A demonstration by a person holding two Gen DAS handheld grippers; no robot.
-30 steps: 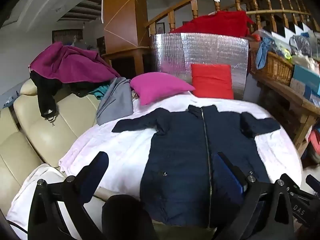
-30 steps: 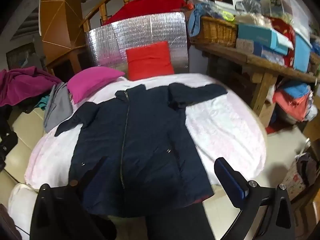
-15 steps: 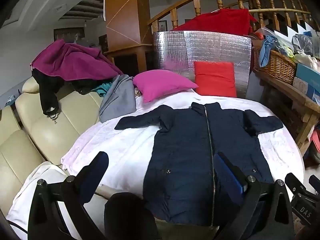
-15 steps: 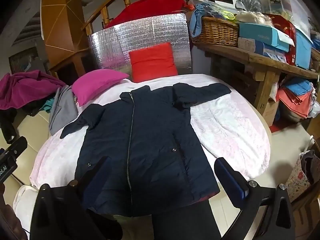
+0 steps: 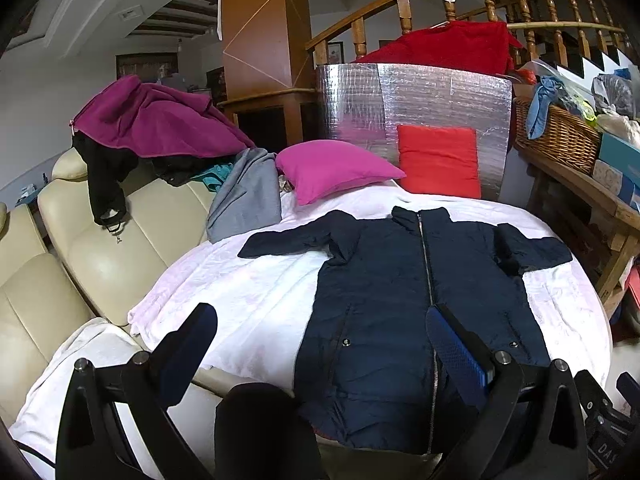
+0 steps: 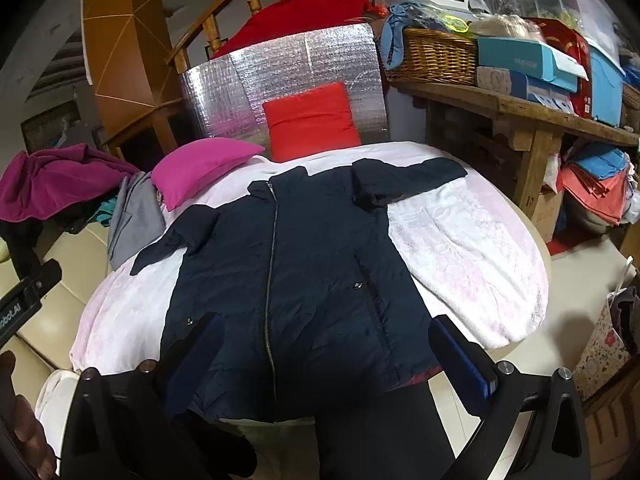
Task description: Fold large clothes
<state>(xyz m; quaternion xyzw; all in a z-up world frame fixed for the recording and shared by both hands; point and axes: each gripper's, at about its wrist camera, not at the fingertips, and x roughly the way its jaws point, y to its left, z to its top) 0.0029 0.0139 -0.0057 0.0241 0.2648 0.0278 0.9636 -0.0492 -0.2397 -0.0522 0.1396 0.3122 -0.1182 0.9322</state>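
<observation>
A dark navy zip-up jacket [image 5: 404, 300] [image 6: 288, 272] lies flat, front up, on a round table covered with a pale pink-white blanket [image 5: 248, 296] [image 6: 468, 248]. Both sleeves spread outward and the hem hangs over the near table edge. My left gripper [image 5: 320, 344] hovers open above the hem's left part, nothing between its fingers. My right gripper [image 6: 324, 348] is open too, held above the hem near the zip. Neither touches the cloth. A person's dark-clad legs [image 6: 380, 432] show below the hem.
A magenta pillow [image 5: 332, 168] and a red pillow [image 5: 438, 160] sit at the table's far side before a silver foil panel [image 5: 412, 100]. A cream sofa [image 5: 60, 248] with piled clothes is left. A wooden bench [image 6: 520, 108] with a basket and boxes stands right.
Both grippers have drawn back and risen slightly, so the jacket appears a little farther off. The jacket itself has not moved. Both grippers stay open.
</observation>
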